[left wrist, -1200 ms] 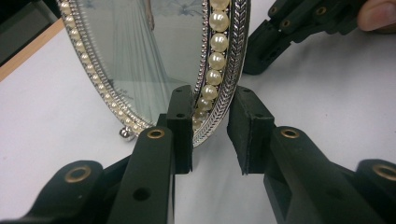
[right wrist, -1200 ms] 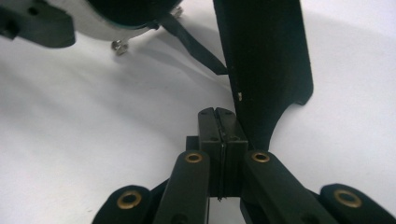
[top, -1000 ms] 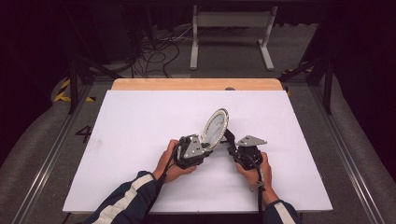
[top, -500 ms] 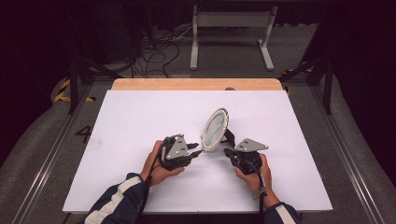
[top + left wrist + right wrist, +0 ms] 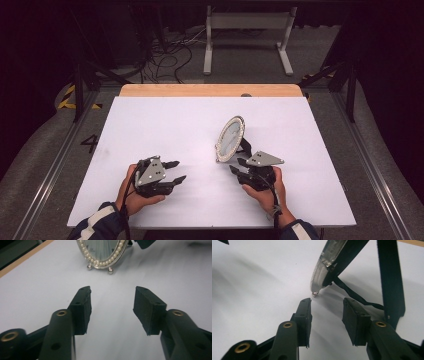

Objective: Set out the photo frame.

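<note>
An oval picture frame (image 5: 230, 139) with a pearl-beaded silver rim stands by itself on the white table, propped on its black back strut (image 5: 390, 277). My left gripper (image 5: 179, 171) lies well to its left, pointing at it. In the left gripper view the frame's (image 5: 103, 252) small ball feet rest on the table beyond the gripper (image 5: 112, 290). My right gripper (image 5: 236, 165) is just in front of the frame's lower right. In the right gripper view the frame's edge (image 5: 324, 267) rises just past the gripper (image 5: 327, 301). Both grippers' jaws have just been opening, with nothing between them.
The white table top (image 5: 150, 125) ends in a wooden strip (image 5: 210, 90) at the back. Beyond it on the floor are loose cables (image 5: 170, 55) and a metal stand (image 5: 247, 30). Dark rails run along both sides of the table.
Both grippers have let go of the frame, which now stands alone. The left gripper has drawn away to the left and its jaws have spread. The right gripper has opened and barely shifted.
</note>
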The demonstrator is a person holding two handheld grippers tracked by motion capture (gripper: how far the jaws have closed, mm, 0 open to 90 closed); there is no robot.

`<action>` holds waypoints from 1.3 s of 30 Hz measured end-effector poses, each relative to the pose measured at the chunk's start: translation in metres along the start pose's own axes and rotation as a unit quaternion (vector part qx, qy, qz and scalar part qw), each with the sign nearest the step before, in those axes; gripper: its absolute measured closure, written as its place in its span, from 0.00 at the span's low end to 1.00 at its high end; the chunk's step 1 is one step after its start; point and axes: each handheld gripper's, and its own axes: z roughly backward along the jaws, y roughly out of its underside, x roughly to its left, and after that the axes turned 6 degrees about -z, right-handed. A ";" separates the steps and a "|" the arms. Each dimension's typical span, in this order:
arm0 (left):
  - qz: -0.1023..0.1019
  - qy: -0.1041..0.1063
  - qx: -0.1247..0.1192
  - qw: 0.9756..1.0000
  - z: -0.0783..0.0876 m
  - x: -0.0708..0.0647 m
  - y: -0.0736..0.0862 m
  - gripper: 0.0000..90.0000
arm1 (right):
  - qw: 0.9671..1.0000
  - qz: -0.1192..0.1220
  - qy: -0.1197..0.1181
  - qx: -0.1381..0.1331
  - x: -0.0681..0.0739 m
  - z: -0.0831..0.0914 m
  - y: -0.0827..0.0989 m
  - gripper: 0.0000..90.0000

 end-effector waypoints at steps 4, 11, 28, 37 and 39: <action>0.017 -0.013 0.011 1.000 0.009 0.002 0.011 0.41 | 1.000 -0.002 -0.005 -0.002 0.001 -0.007 -0.003 0.66; 0.028 -0.035 0.018 0.999 0.021 -0.003 0.022 0.31 | 1.000 -0.010 -0.004 -0.010 0.005 -0.019 -0.011 0.55; 0.058 -0.075 0.044 0.995 0.043 -0.016 0.043 0.25 | 0.995 -0.062 0.044 -0.061 0.008 -0.041 -0.026 0.56; 0.052 -0.070 0.047 0.995 0.039 -0.017 0.043 0.25 | 0.994 -0.077 0.046 -0.066 0.007 -0.045 -0.025 0.62; 0.051 -0.071 0.047 0.995 0.039 -0.017 0.043 0.25 | 0.994 -0.073 0.046 -0.064 0.007 -0.044 -0.025 0.63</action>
